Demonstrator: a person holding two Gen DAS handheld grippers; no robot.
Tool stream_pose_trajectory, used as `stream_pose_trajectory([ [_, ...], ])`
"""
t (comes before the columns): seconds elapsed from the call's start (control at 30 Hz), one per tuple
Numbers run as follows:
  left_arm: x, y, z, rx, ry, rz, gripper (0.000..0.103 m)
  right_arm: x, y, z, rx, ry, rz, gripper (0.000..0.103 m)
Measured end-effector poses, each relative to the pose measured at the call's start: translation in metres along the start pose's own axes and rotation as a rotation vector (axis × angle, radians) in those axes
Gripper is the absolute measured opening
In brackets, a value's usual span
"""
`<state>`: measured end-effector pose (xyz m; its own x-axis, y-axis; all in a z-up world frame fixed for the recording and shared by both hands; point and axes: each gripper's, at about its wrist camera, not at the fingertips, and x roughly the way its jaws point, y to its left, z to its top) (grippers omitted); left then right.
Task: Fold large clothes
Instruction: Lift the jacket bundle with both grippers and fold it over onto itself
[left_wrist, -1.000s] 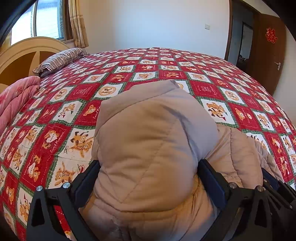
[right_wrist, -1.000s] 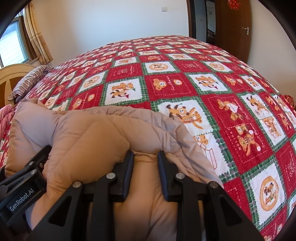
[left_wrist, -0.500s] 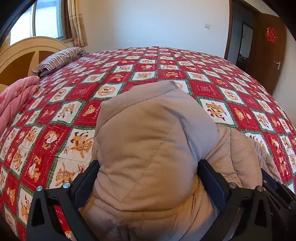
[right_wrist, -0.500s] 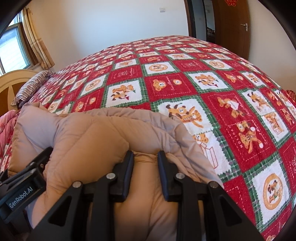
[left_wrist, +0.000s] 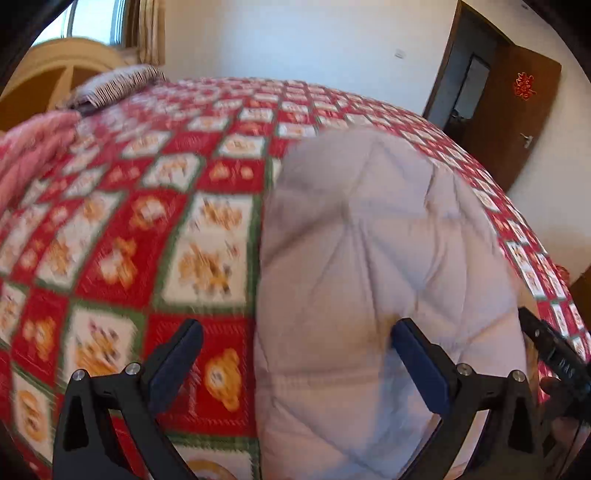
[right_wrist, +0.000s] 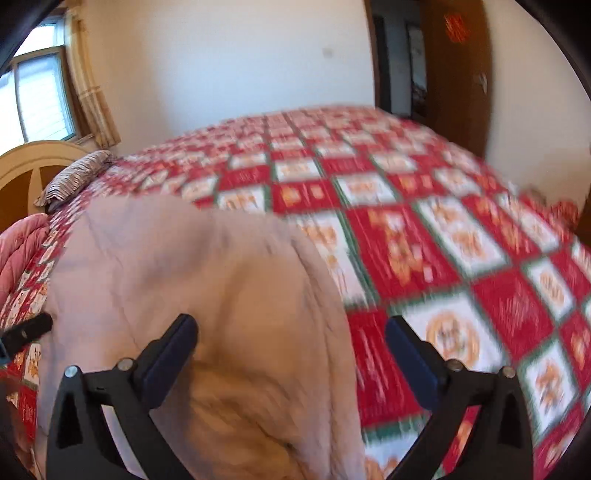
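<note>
A beige quilted padded jacket lies bundled on the red, white and green patterned bedspread. My left gripper is open; its right finger presses the jacket's near edge, its left finger is over the bedspread. In the right wrist view the jacket fills the lower left. My right gripper is open, with the jacket's right edge between the fingers and nothing clamped. Both views are blurred by motion.
A striped pillow and wooden headboard are at the far left, with a pink quilt beside them. A brown door stands at the right. The other gripper's tip shows at the right edge.
Both grippers have let go of the jacket: the right one was shut on a fold and is now wide open. Both have pulled back and apart, the left to the left, the right to the right.
</note>
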<state>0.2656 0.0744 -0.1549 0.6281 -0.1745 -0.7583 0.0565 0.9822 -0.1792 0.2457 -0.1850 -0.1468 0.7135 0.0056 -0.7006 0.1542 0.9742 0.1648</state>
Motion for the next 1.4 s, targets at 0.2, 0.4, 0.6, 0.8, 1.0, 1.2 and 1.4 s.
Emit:
stream_pose_trajectory([
  [0.2,0.005,-0.004,-0.009,0.034,0.002,-0.017,0.102,0.005,-0.018,-0.009,0.072,0.021,0.058,0.103],
  [0.4,0.013,-0.009,-0.013,0.043,0.001,-0.060,0.102,0.021,-0.039,-0.024,0.219,0.078,0.287,0.083],
  [0.6,0.014,-0.027,-0.014,0.082,-0.010,-0.115,0.094,0.027,-0.027,-0.024,0.163,0.096,0.342,0.062],
  [0.8,-0.028,-0.052,-0.020,0.207,-0.102,-0.060,0.047,0.001,-0.004,-0.021,0.072,0.044,0.323,0.029],
  [1.0,-0.084,-0.044,-0.018,0.235,-0.177,-0.032,0.039,-0.031,0.014,-0.020,0.054,-0.007,0.375,0.027],
  [1.2,-0.134,-0.001,-0.022,0.216,-0.234,0.020,0.037,-0.052,0.064,-0.016,-0.030,-0.031,0.449,0.027],
  [1.4,-0.167,0.056,-0.018,0.164,-0.276,0.103,0.036,-0.064,0.122,-0.014,-0.110,-0.039,0.545,0.026],
])
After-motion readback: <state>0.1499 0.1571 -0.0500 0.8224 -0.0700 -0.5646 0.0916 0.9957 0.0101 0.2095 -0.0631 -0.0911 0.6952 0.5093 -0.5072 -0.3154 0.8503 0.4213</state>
